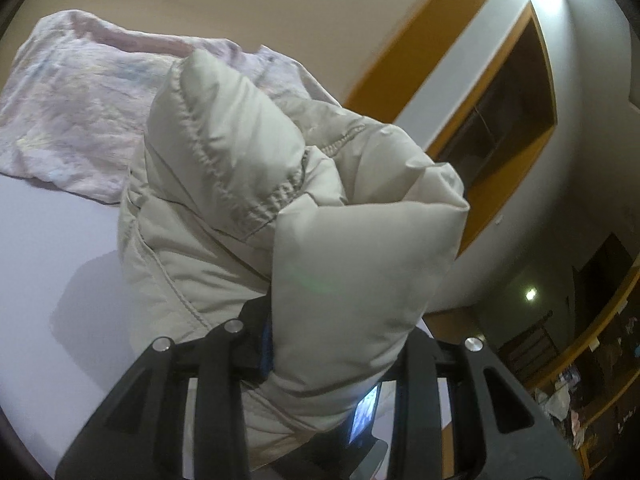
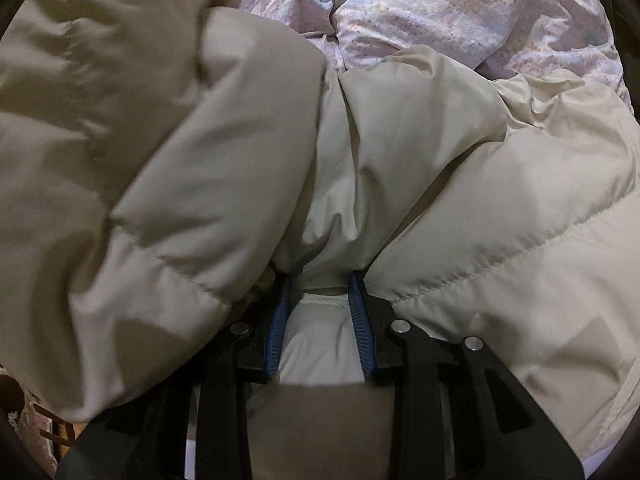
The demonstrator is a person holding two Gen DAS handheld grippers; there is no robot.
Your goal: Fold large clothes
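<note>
A cream puffy down jacket is lifted off the bed and bunched in front of the left wrist camera. My left gripper is shut on a thick fold of the jacket; the fabric hides its fingertips. In the right wrist view the same jacket fills the frame. My right gripper is shut on a bunched fold of the jacket between its blue pads, and the fingertips are buried in fabric.
A pale pink patterned quilt lies crumpled at the far side of the white bed; it also shows in the right wrist view. A wall with a wood-framed opening and cluttered shelves stand to the right.
</note>
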